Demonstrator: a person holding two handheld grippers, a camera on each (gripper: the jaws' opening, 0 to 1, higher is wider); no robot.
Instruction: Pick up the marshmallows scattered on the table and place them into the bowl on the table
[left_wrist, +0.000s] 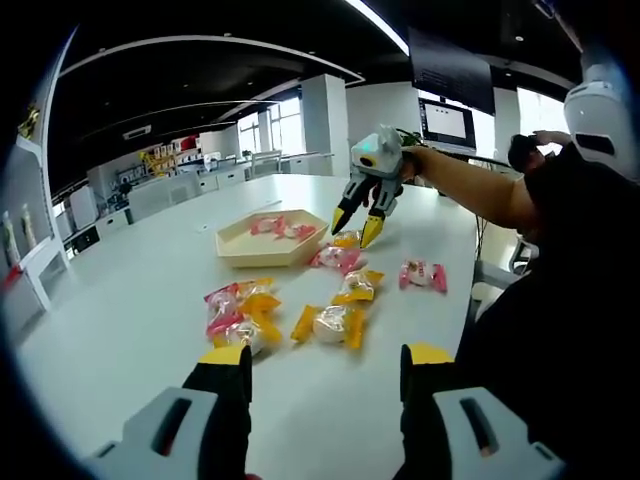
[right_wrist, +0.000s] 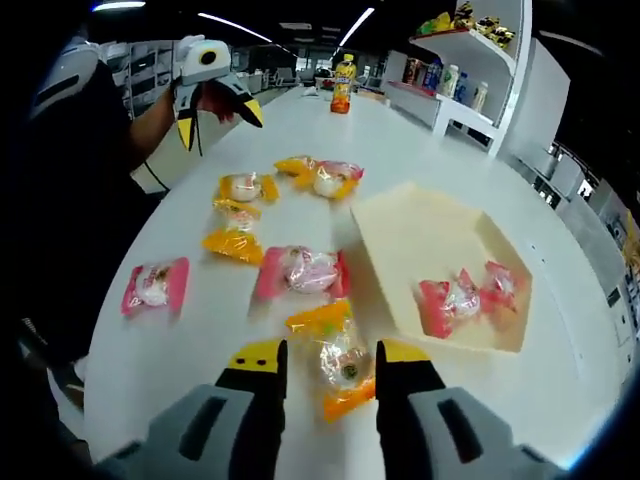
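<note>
Right gripper (right_wrist: 328, 358): held low, jaws apart around an orange marshmallow pack (right_wrist: 340, 368) on the surface (right_wrist: 190, 330).
Left gripper (left_wrist: 325, 362): held level, jaws apart, nothing between.

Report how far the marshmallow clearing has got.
Done: two pink-wrapped marshmallows lie in the bowl. In hand: nothing gripped yet; the right gripper, fingers open, straddles a yellow-wrapped marshmallow beside the bowl. Left: at least six more wrapped marshmallows on the table; the left gripper is open.

Bright ceiling strips, fisheye-warped edges
</note>
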